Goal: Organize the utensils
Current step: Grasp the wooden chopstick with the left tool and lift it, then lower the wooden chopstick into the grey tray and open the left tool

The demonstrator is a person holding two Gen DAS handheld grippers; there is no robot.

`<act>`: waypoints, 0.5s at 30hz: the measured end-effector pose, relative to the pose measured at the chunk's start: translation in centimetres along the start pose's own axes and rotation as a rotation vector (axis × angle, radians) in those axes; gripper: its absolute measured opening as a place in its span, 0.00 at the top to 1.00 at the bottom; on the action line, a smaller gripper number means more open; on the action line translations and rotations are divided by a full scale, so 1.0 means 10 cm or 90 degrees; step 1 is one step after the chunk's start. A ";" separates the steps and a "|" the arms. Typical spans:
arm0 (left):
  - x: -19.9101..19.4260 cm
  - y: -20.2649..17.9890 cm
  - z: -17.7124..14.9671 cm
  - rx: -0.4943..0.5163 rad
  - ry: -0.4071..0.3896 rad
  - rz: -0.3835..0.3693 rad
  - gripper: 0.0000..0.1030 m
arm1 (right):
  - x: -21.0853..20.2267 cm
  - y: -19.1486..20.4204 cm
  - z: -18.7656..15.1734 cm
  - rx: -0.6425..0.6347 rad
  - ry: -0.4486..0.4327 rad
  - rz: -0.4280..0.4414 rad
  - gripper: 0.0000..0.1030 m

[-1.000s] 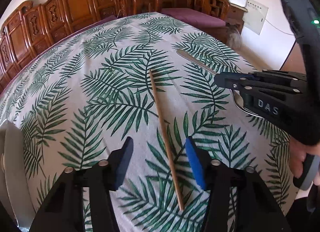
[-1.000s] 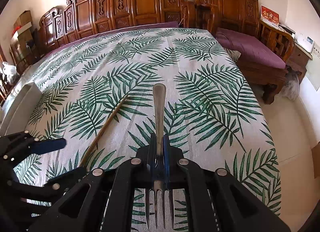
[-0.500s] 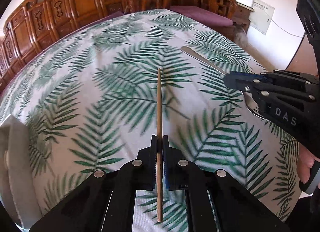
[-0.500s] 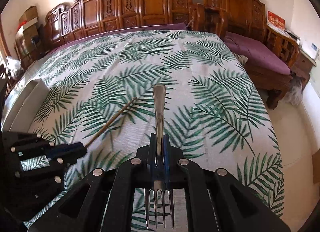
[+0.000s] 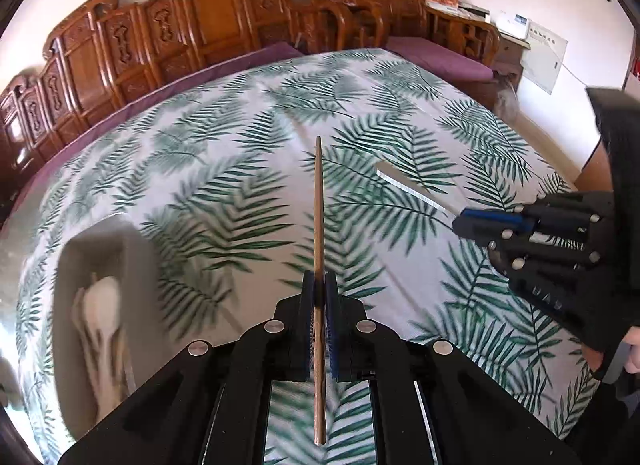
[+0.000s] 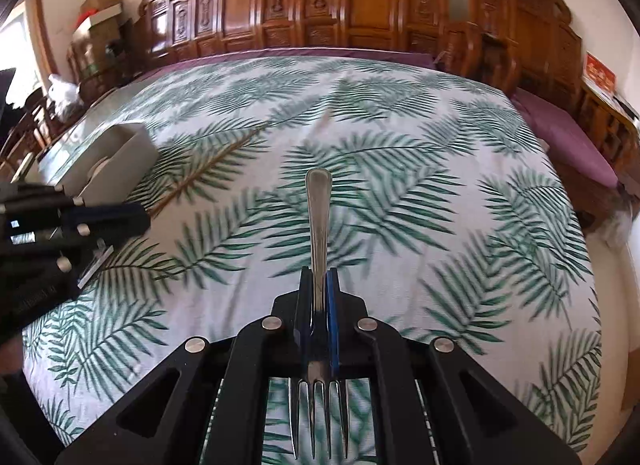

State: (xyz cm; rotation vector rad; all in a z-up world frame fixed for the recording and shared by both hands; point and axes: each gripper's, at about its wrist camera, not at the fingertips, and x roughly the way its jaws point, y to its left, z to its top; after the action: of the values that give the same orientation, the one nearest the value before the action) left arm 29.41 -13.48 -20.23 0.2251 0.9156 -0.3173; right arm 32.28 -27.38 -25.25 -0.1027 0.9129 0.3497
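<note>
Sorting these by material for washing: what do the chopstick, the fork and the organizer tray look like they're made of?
Chopstick: likely wood or bamboo, matte brown, no glare. Fork: metal, probably stainless steel, polished, with bright reflections along the handle. Organizer tray: seems light grey plastic with a smooth dull surface, though blur leaves that open.

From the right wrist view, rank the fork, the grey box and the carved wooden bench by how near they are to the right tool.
1. Fork: clamped in the right tool, handle pointing away.
2. Grey box: on the cloth to the left, behind the left tool.
3. Bench: along the wall beyond the table's far edge.
</note>
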 end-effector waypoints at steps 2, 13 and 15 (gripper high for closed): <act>-0.09 0.09 -0.03 -0.001 -0.006 0.003 0.96 | 0.03 0.11 0.00 -0.009 0.004 0.008 0.92; -0.51 0.54 -0.17 -0.026 -0.033 0.021 0.95 | 0.04 0.59 0.02 -0.050 0.011 0.035 0.92; -0.55 0.65 -0.20 -0.038 -0.035 0.030 0.95 | 0.03 0.65 0.03 -0.053 0.008 0.040 0.92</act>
State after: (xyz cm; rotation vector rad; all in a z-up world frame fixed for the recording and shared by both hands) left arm 27.18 -5.80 -16.56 0.1817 0.8632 -0.2513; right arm 30.43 -21.16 -24.89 -0.1528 0.9161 0.4461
